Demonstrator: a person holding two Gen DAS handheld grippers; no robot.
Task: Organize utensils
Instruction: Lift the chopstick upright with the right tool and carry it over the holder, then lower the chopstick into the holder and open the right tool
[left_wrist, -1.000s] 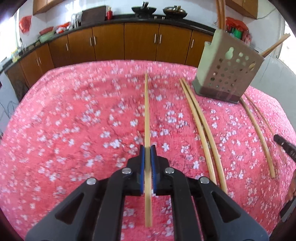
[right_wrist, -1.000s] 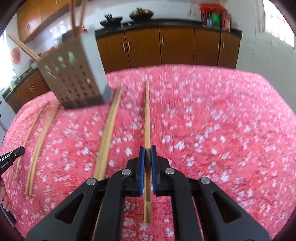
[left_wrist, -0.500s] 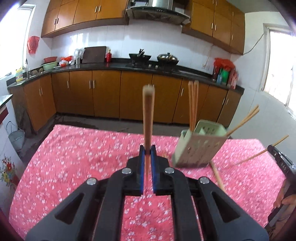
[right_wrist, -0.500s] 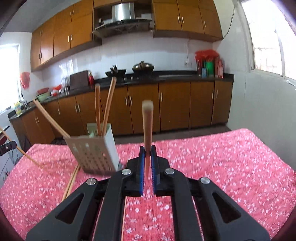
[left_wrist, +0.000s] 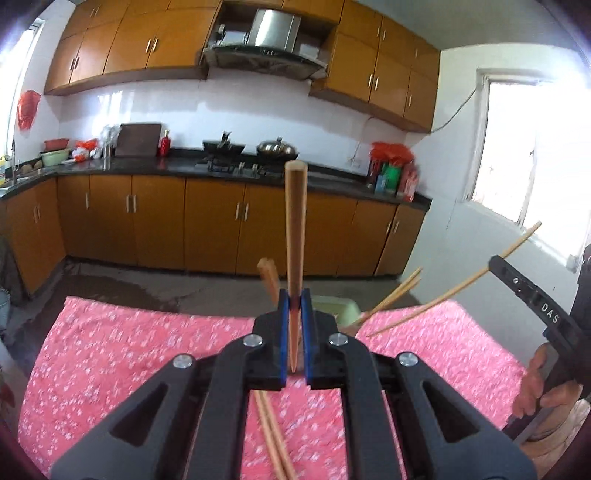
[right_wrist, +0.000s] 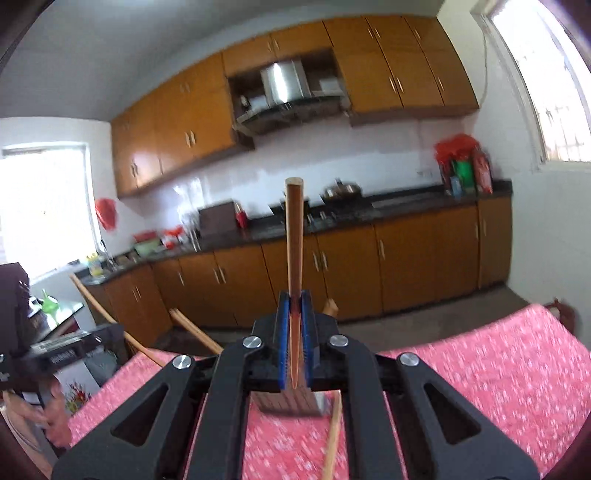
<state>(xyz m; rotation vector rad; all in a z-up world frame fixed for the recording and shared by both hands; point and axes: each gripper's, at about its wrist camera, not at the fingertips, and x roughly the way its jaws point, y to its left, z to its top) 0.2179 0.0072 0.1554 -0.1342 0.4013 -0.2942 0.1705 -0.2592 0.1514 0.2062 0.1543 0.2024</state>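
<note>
Bamboo fills both sets of jaws: the left gripper (left_wrist: 294, 317) is pressed together on a chopstick (left_wrist: 294, 236) that sticks forward and up past its blue pads, and the right gripper (right_wrist: 294, 317) pinches a second chopstick (right_wrist: 294, 243) the same way, each stick caught near its thin pointed end with the thick end far out in front. That hold is the main risk, I judge: with so much length ahead of the pads, either stick could pivot or slide if it knocks the holder's rim or the sticks already standing in it. The pale green utensil holder (left_wrist: 338, 308) sits just beyond the left jaws, largely hidden by them, with several chopsticks (left_wrist: 397, 295) leaning out of it toward the right edge of the worktop; a careless entry could tip it or flick those out. From the left view the right tool and the person's hand (left_wrist: 535, 387) appear at the right side, so the two sticks could also cross. A loose pair of chopsticks (left_wrist: 273, 439) lies on the near part of the worktop below the left jaws, and another (right_wrist: 332, 439) below the right. A pink floral cloth (left_wrist: 122, 354) covers the worktop. Beyond it are a bare concrete floor, brown wooden cabinets (left_wrist: 155, 218), a dark counter with a stove and pots, a range hood and bright windows.
</note>
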